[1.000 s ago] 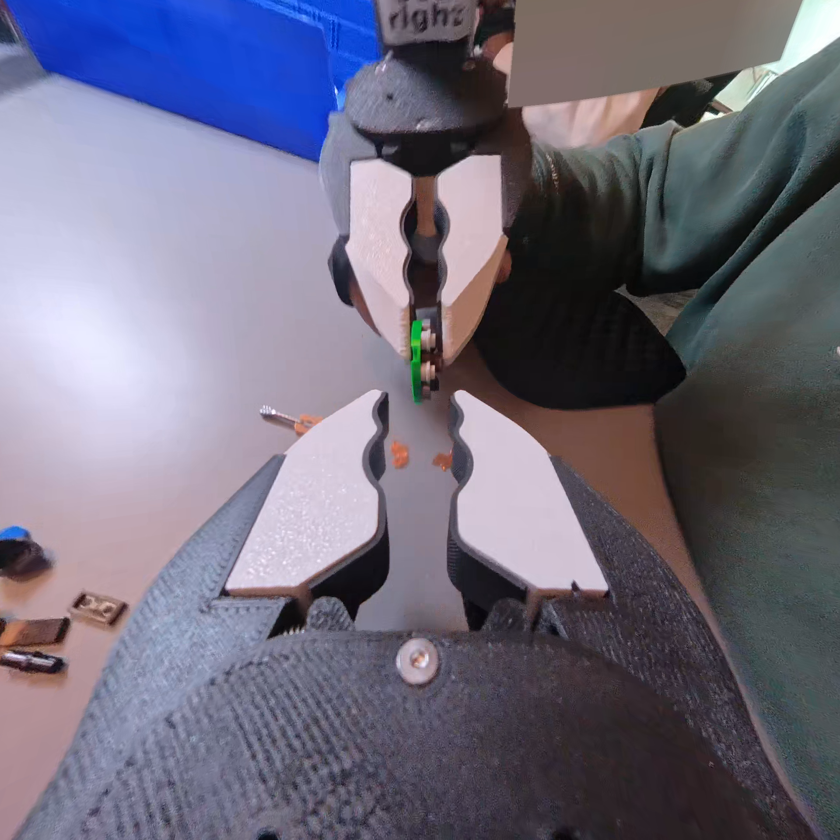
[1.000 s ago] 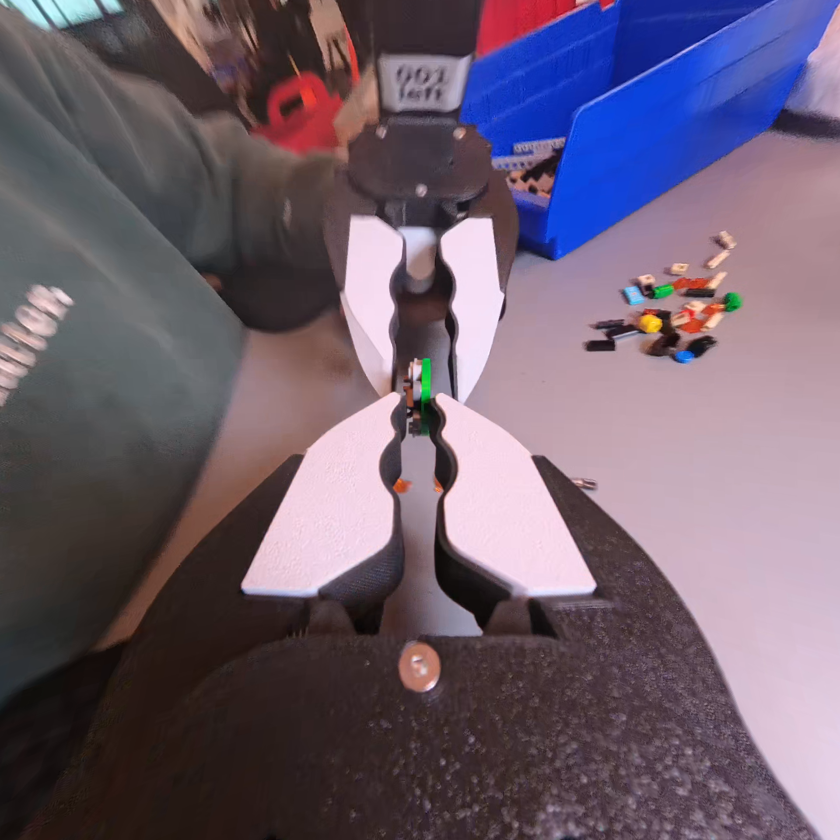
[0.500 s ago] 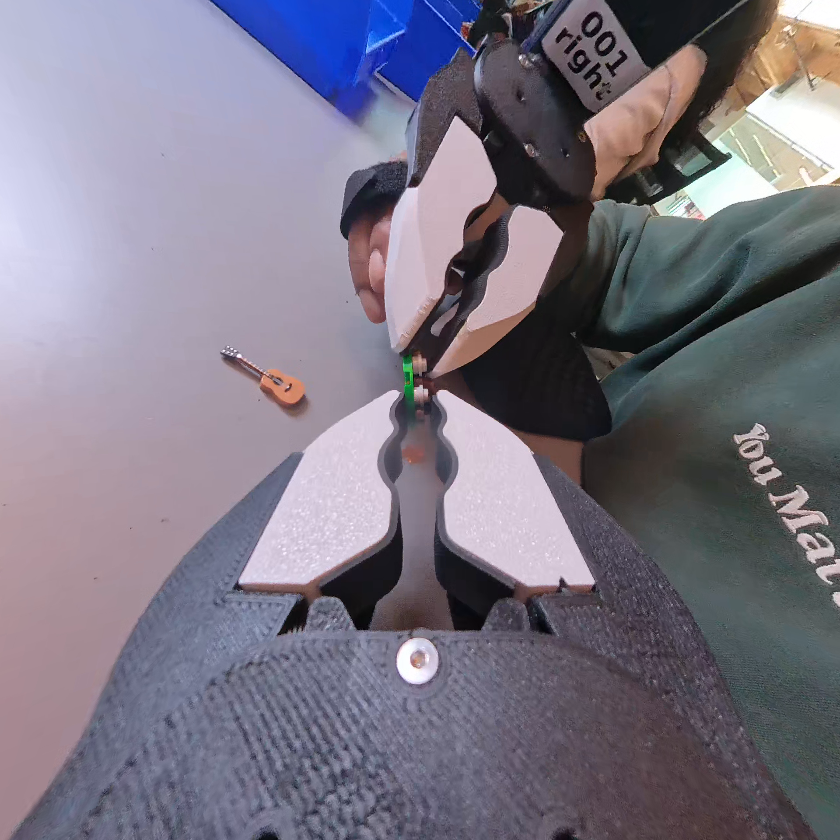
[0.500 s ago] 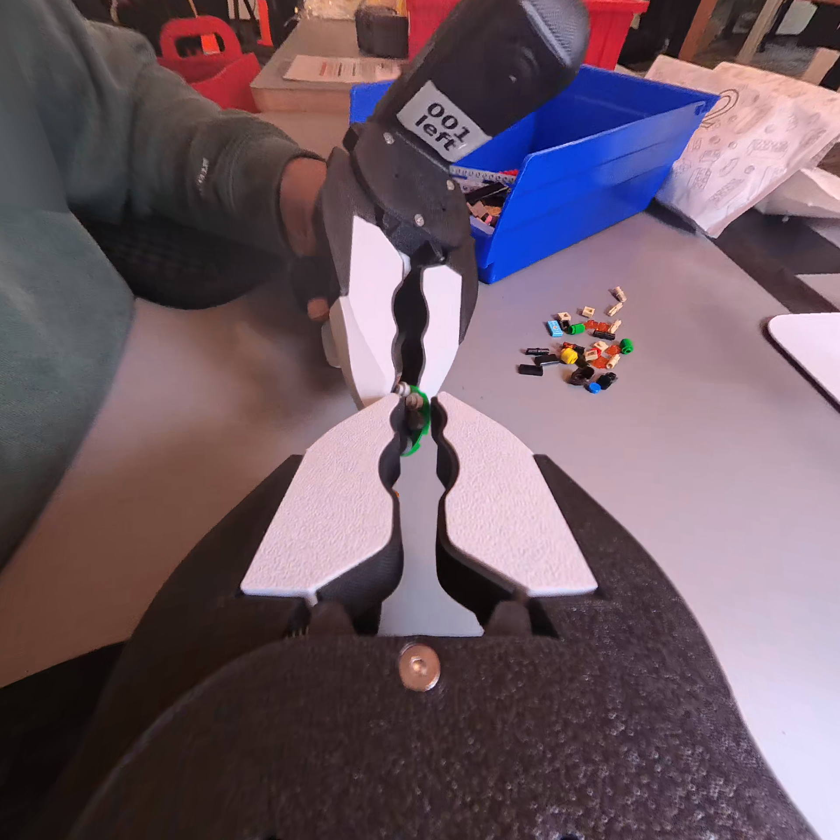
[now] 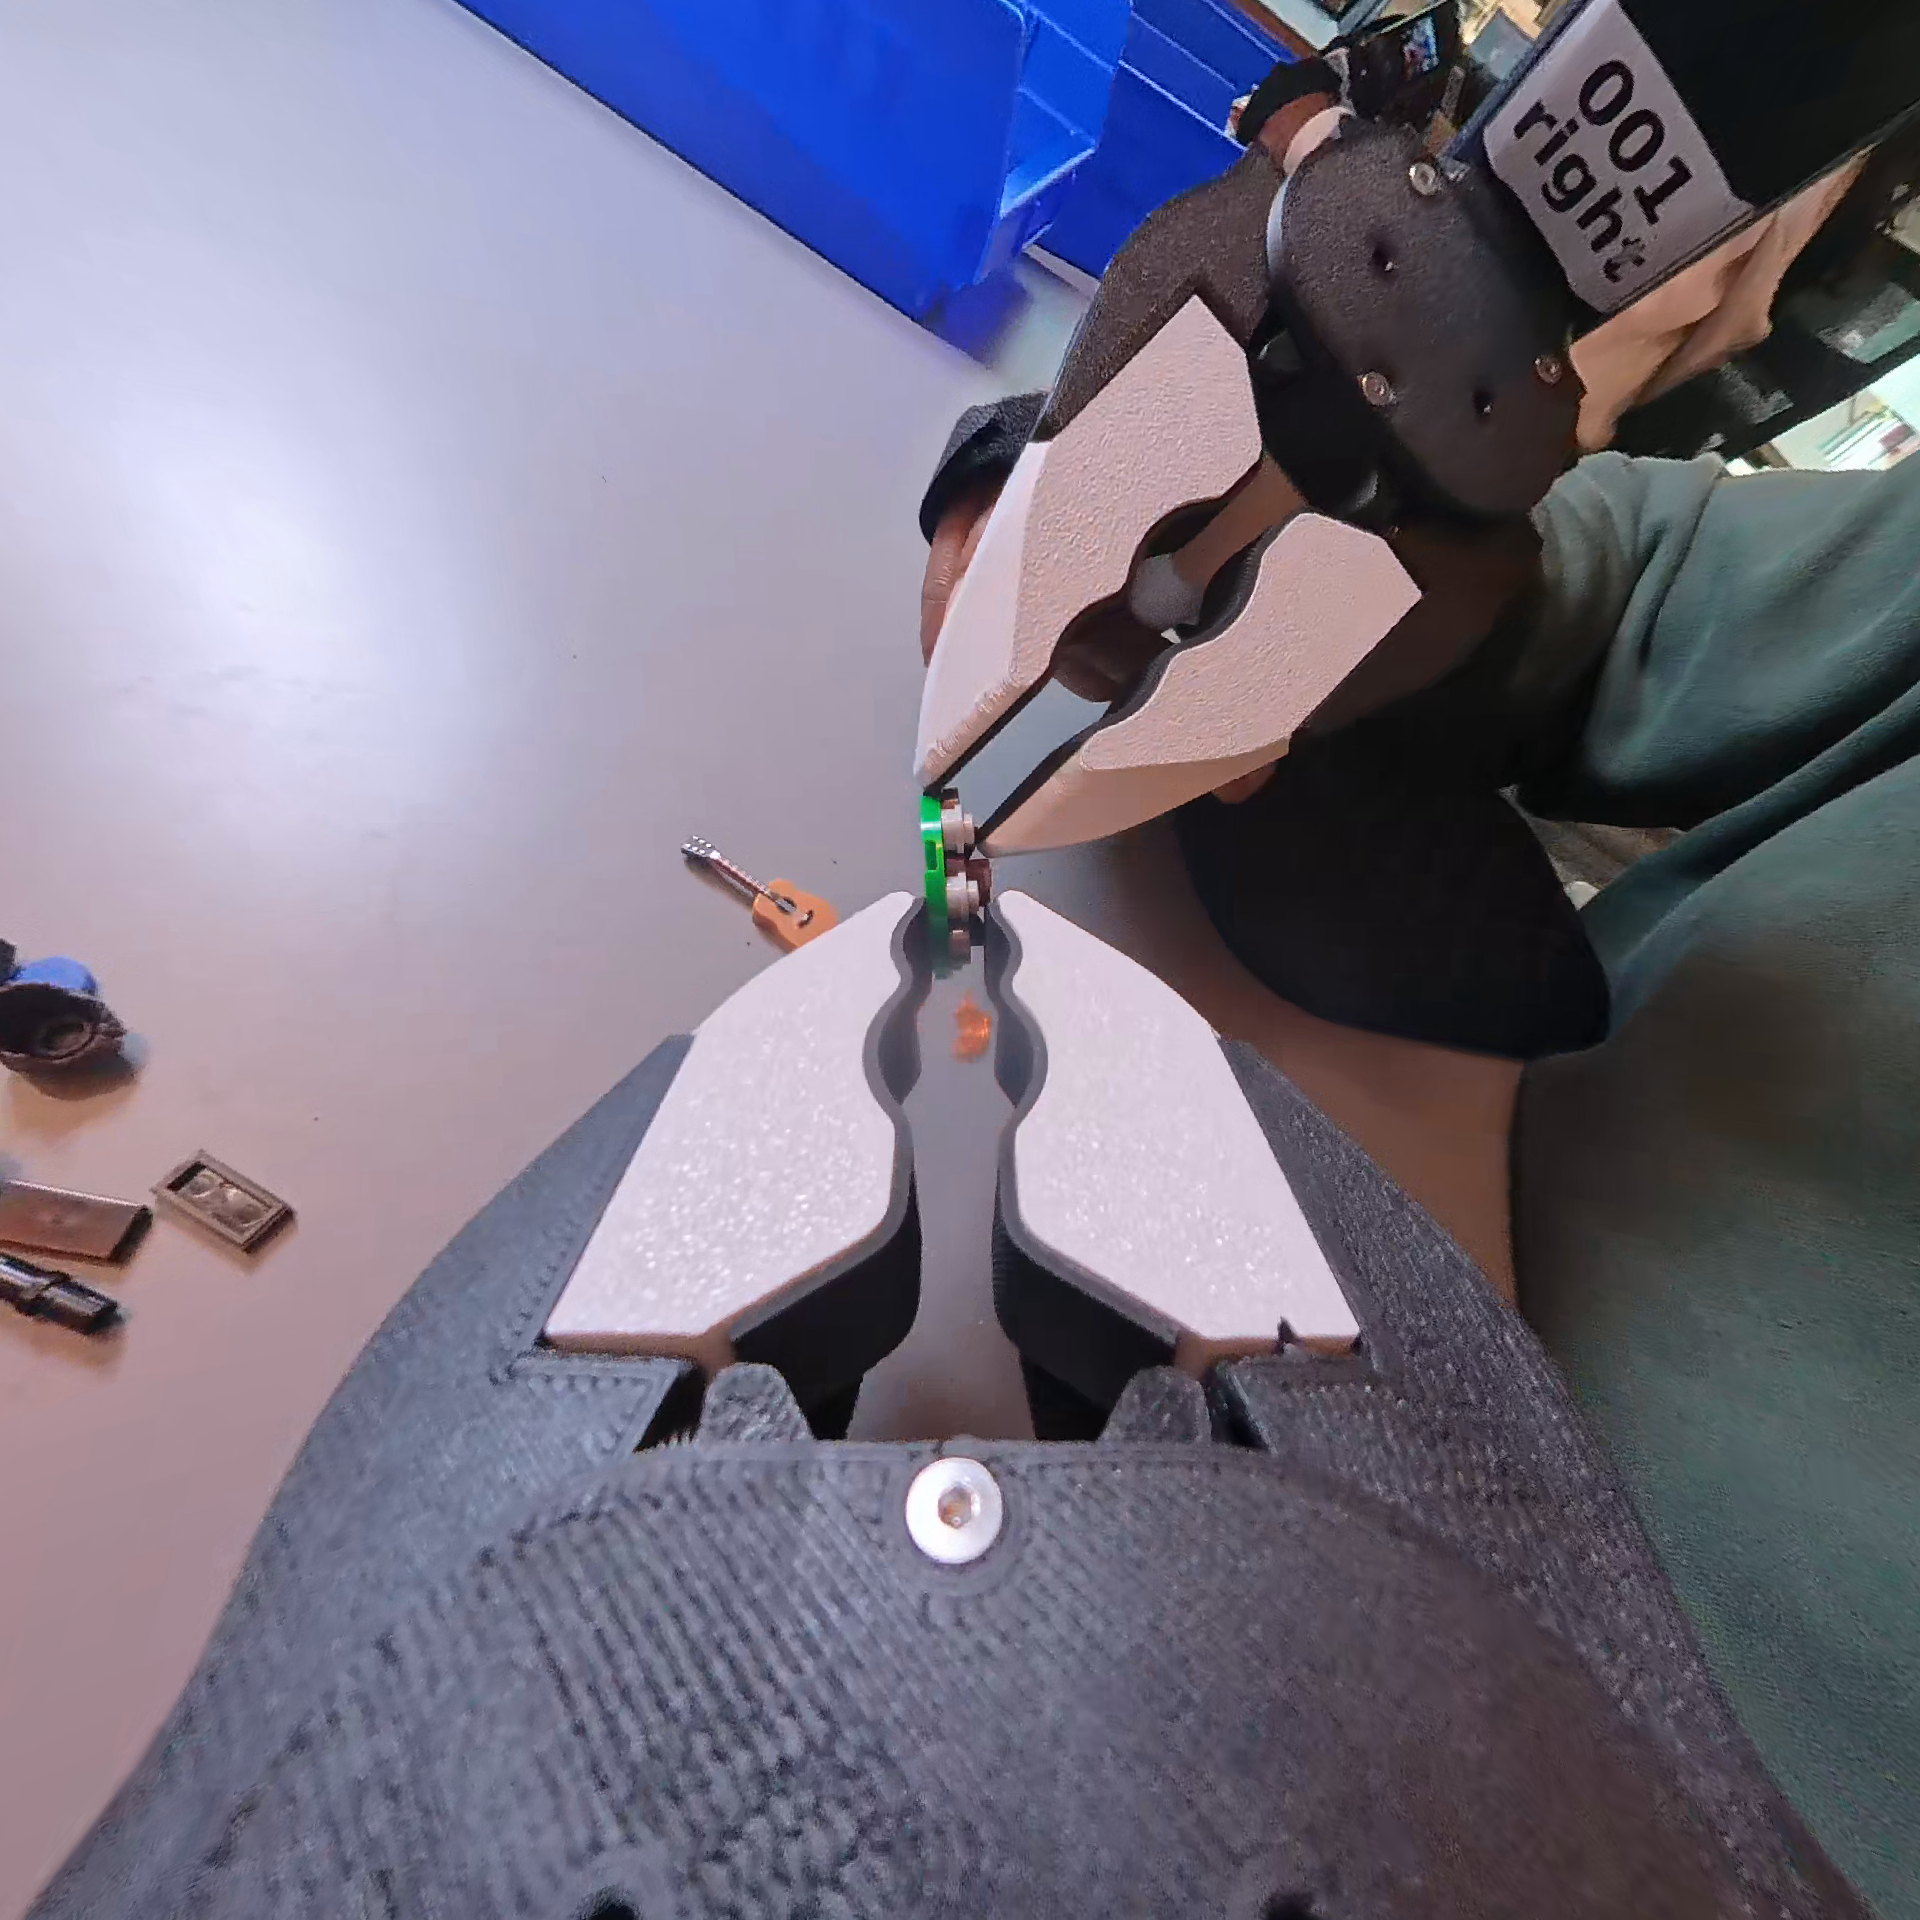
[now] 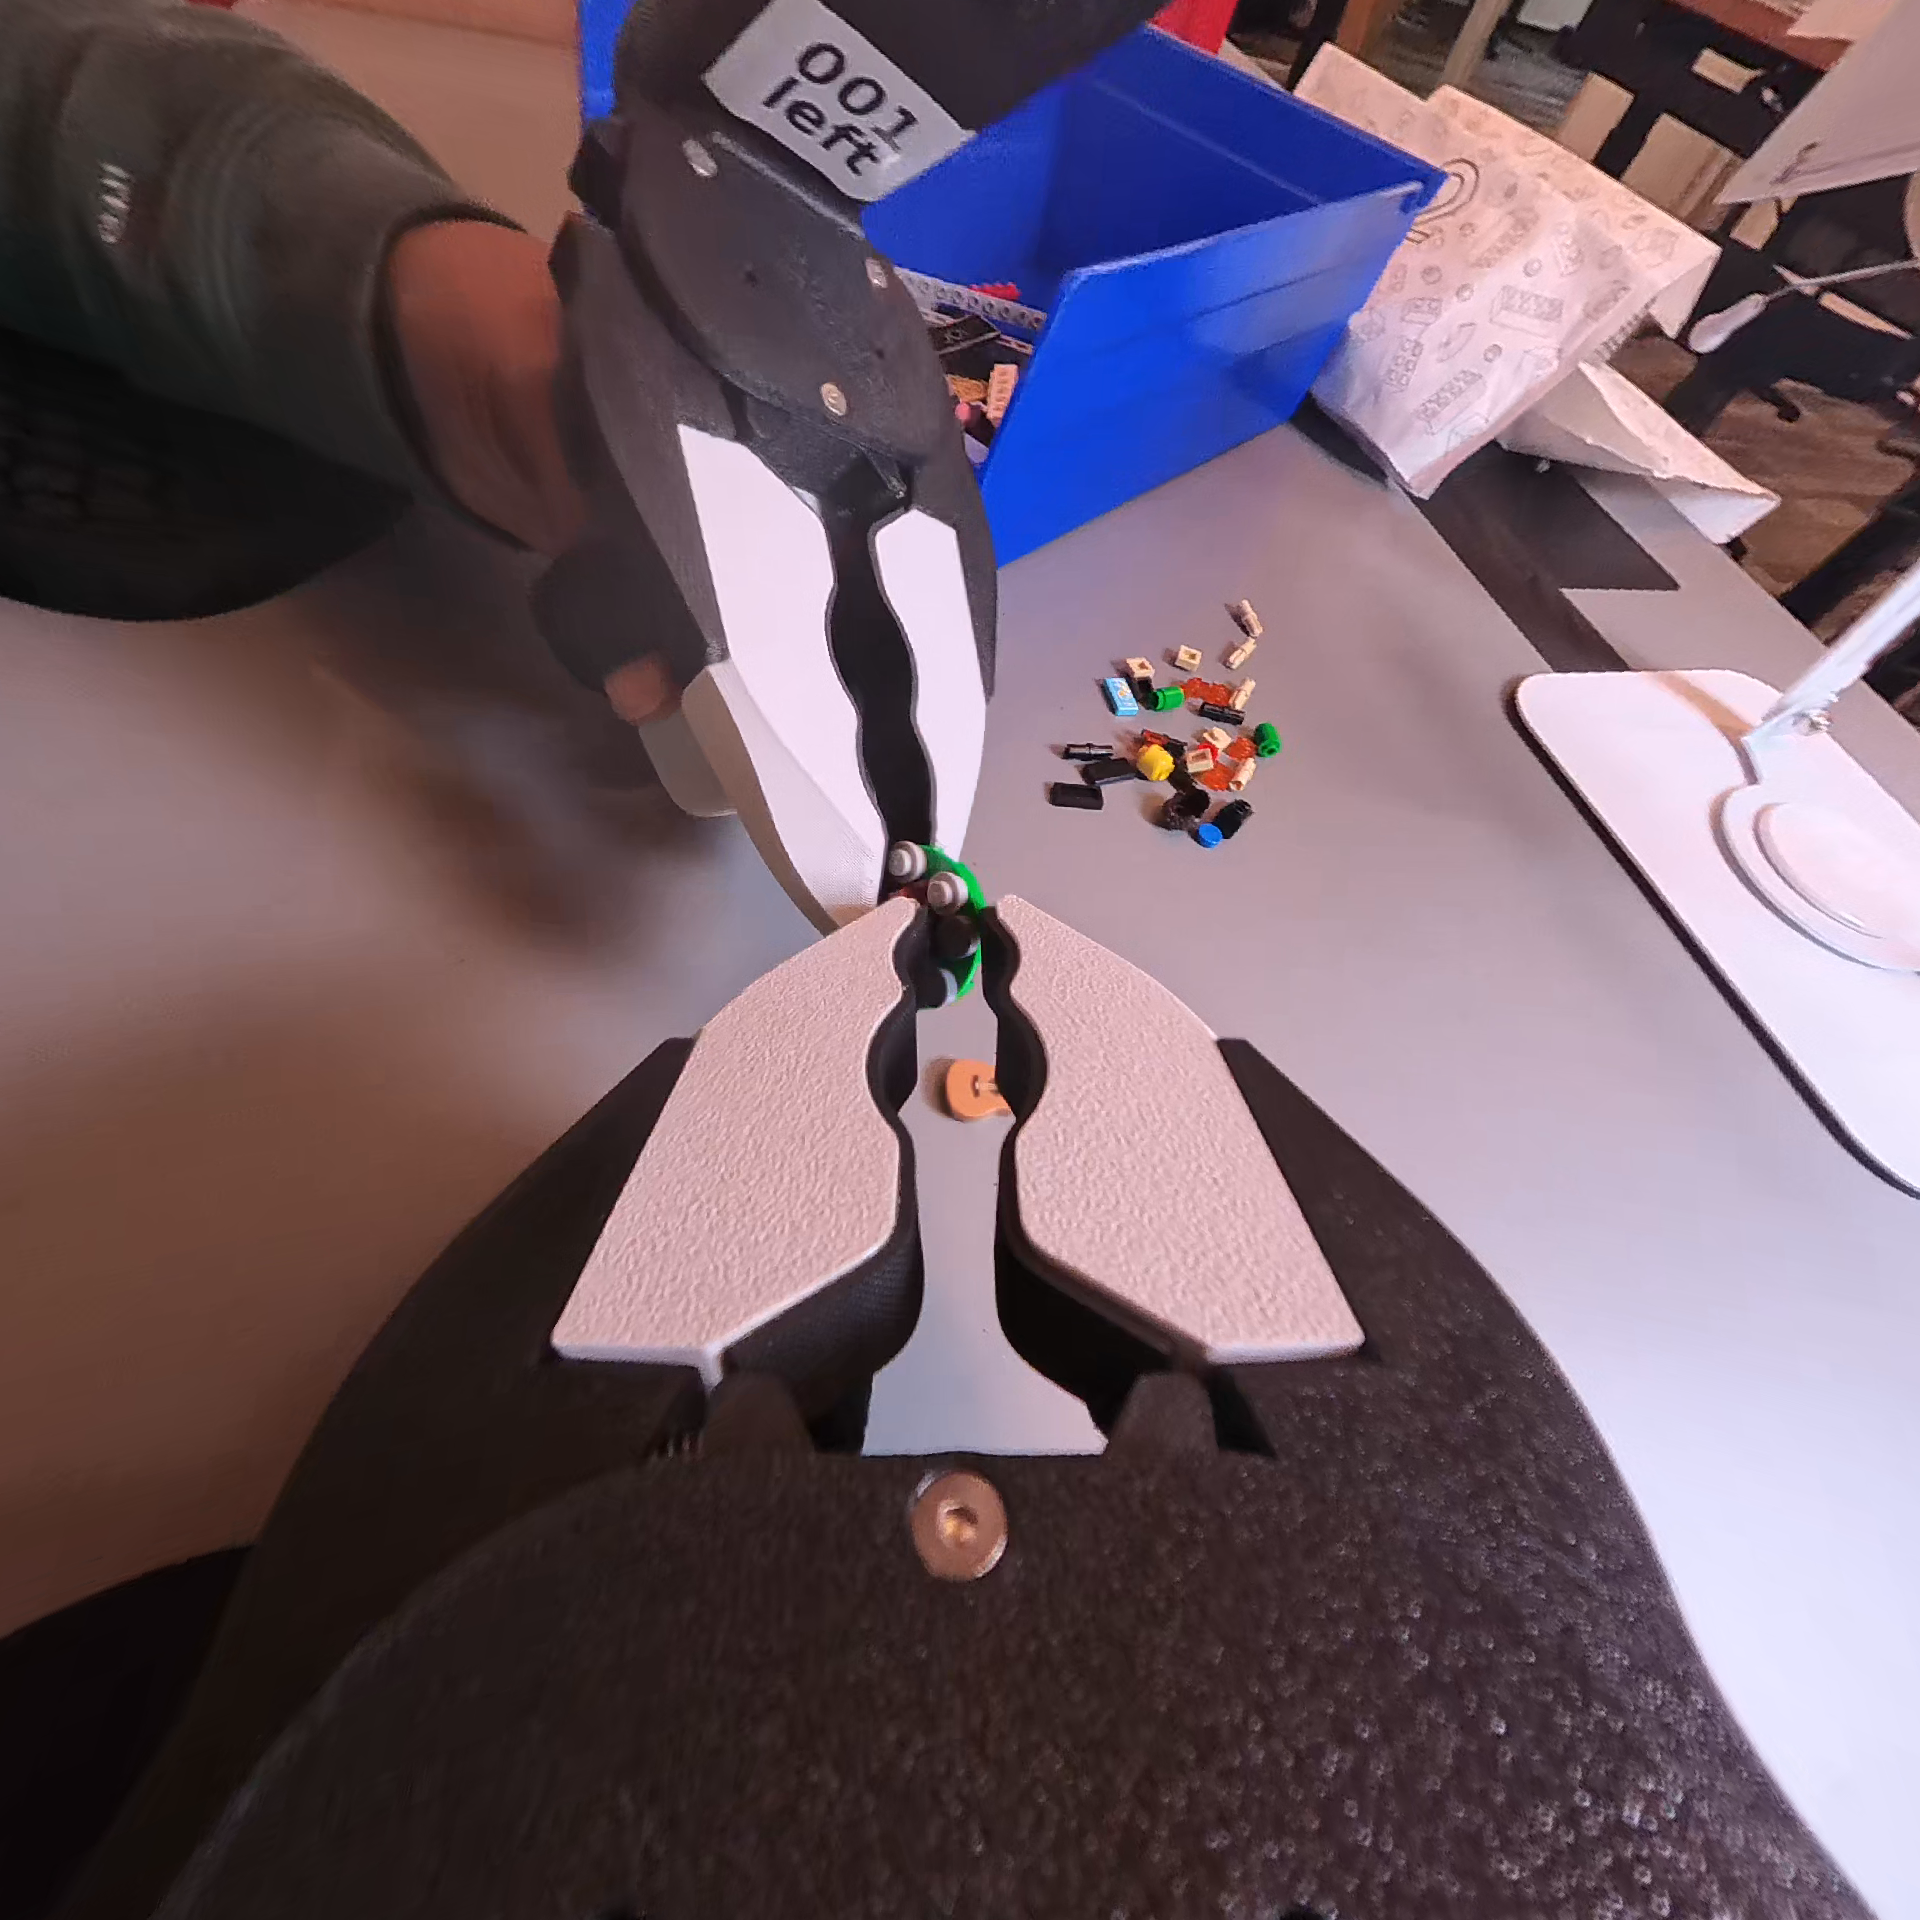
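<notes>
A small green disc (image 5: pixel 938 883) carrying grey and brown studs hangs above the table at the centre of both wrist views, pinched from 2 sides at once. The left gripper (image 5: pixel 951 925), rising from the bottom of its own frame, is clamped on the disc's lower part, its 2 white fingers (image 5: pixel 769 1122) drawn close with the piece wedged at their tips. The right gripper (image 6: pixel 951 935) grips the same piece at its own fingertips; in the left wrist view it reaches down from the upper right and its tips bear on the disc's upper part. Each gripper shows in the other's view, held by a hand (image 6: pixel 488 384) in a dark green sleeve (image 5: pixel 1714 665). Directly below the disc lies a tiny orange guitar (image 5: pixel 774 902) on the grey table (image 5: pixel 364 520), left of centre in the left wrist view and seen between the fingers in the right wrist view. A scatter of small coloured bricks (image 6: pixel 1179 743) sits right of centre in the right wrist view, with a blue bin (image 6: pixel 1174 312) at upper centre and a white lamp base (image 6: pixel 1745 831) at the right edge. A few dark pieces (image 5: pixel 223 1214) lie at the left edge of the left wrist view.
</notes>
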The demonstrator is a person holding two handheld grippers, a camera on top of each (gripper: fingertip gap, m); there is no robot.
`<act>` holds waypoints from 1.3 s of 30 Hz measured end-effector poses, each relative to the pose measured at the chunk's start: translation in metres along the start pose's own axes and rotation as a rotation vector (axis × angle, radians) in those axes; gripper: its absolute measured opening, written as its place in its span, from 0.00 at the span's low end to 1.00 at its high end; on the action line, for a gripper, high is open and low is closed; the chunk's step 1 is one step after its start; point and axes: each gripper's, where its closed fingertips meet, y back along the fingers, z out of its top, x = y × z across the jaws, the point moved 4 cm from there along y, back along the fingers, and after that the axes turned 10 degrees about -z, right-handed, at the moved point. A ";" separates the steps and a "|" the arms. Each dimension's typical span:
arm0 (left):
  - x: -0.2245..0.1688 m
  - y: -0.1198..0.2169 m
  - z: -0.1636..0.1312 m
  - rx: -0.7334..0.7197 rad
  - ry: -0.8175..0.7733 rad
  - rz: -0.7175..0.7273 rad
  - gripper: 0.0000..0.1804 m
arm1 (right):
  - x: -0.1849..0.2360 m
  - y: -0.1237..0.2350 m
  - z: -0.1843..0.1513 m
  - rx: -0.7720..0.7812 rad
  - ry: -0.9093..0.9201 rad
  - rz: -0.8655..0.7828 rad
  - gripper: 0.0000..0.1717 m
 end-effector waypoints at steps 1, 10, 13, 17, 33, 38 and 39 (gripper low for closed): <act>0.001 0.000 0.001 -0.005 -0.011 0.016 0.05 | -0.001 0.000 0.001 0.005 -0.009 -0.019 0.05; 0.008 0.001 0.003 -0.037 -0.026 0.142 0.05 | -0.005 -0.004 0.000 0.007 -0.010 -0.193 0.00; 0.010 0.000 0.002 -0.048 0.009 0.136 0.05 | -0.003 -0.004 0.001 -0.001 0.009 -0.185 0.00; 0.014 0.006 0.008 -0.073 0.017 0.136 0.05 | 0.007 -0.006 -0.002 0.007 0.055 -0.139 0.00; 0.000 0.001 0.008 0.009 -0.284 0.260 0.05 | -0.005 0.001 0.004 -0.050 -0.012 -0.124 0.05; 0.006 0.000 0.003 0.017 -0.193 0.246 0.05 | -0.003 -0.001 0.001 -0.052 0.057 -0.157 0.00; 0.008 0.001 0.005 -0.006 -0.164 0.240 0.05 | 0.000 -0.002 0.000 -0.043 0.051 -0.124 0.00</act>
